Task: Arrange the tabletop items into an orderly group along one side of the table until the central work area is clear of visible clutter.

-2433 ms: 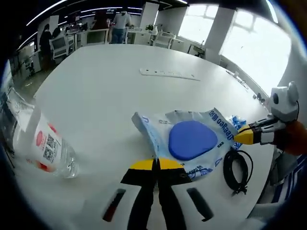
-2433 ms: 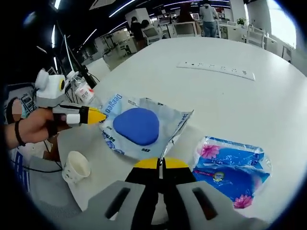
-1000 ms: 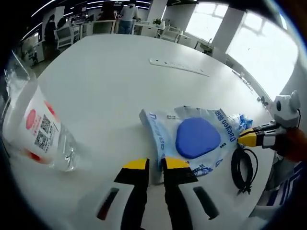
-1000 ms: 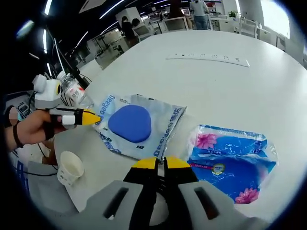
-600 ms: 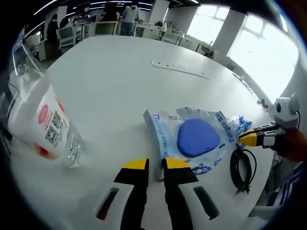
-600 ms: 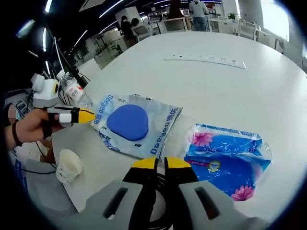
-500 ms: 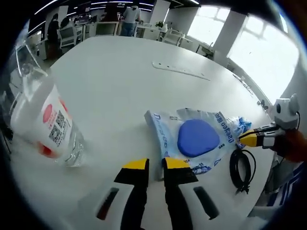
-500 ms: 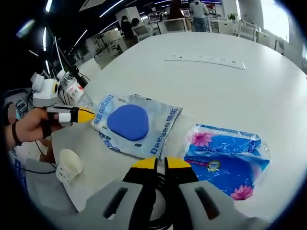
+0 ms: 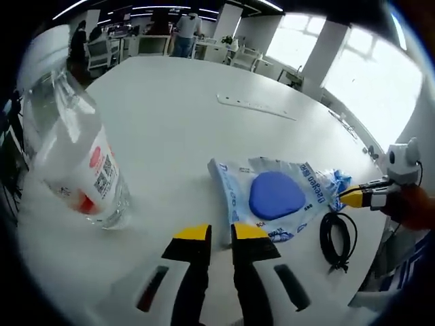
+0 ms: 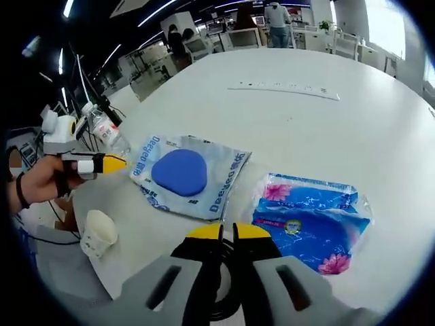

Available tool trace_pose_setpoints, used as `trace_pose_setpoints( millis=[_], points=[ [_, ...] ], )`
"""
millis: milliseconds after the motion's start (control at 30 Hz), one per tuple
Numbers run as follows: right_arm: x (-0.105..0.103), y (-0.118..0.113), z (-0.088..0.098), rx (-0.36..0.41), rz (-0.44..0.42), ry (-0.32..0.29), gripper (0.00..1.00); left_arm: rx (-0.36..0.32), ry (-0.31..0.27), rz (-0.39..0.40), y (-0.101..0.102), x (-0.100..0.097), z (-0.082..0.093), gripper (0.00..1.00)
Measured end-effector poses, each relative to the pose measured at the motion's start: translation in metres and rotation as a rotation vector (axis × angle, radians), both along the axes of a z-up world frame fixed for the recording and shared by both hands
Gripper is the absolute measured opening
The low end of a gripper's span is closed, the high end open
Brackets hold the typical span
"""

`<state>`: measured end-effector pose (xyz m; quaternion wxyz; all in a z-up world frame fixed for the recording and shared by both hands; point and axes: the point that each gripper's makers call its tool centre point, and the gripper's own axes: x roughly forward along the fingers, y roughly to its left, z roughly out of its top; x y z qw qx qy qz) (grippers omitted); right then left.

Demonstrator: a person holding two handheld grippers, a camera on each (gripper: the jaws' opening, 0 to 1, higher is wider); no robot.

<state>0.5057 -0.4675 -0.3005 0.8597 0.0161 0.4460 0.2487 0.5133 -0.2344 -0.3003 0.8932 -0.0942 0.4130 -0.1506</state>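
Yellow-tipped black hand-held gripper [image 9: 219, 234]

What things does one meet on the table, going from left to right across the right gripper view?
paper cup → plastic bag with the blue pad → blue tissue pack

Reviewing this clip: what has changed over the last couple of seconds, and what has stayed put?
The left gripper, shut on the near edge of the blue-pad packet earlier, has opened and let it go. The right gripper, also shut at first, now shows a slight gap. The packet lies flat on the table. The water bottle, tissue pack, black cable and paper cup stayed where they were.
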Motion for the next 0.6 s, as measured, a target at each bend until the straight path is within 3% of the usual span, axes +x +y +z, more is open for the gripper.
trace_pose_setpoints(
  millis=[600],
  points=[
    [-0.012, 0.001, 0.004, 0.0, 0.0, -0.011, 0.02, -0.002, -0.013, 0.01, 0.017, -0.018, 0.006, 0.1]
  ],
)
